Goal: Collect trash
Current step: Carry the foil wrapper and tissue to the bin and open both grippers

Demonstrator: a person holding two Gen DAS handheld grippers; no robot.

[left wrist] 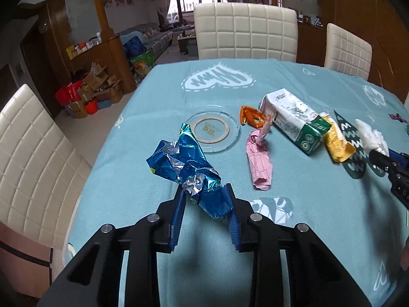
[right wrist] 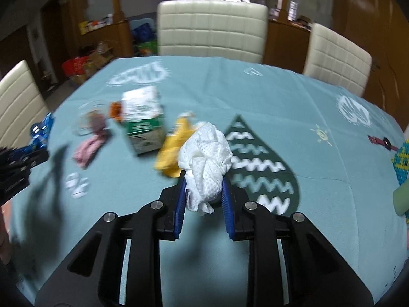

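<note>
My left gripper (left wrist: pixel 203 188) is shut on a crumpled blue foil wrapper (left wrist: pixel 184 161) and holds it over the near left of the table. My right gripper (right wrist: pixel 203 176) is shut on a crumpled white paper towel (right wrist: pixel 205 151); it also shows at the right edge of the left wrist view (left wrist: pixel 372 136). On the light blue tablecloth (left wrist: pixel 294 217) lie a pink wrapper (left wrist: pixel 259 158), an orange wrapper (left wrist: pixel 251 116), a white-and-green carton (left wrist: pixel 294 120) on its side and a yellow wrapper (left wrist: pixel 337 143).
A clear glass ashtray (left wrist: pixel 212 130) sits mid-table beside the blue wrapper. White padded chairs stand at the far side (left wrist: pixel 245 33), far right (left wrist: pixel 347 48) and left (left wrist: pixel 33 158). A green object (right wrist: pixel 401 199) is at the table's right edge. Boxes clutter the floor at left.
</note>
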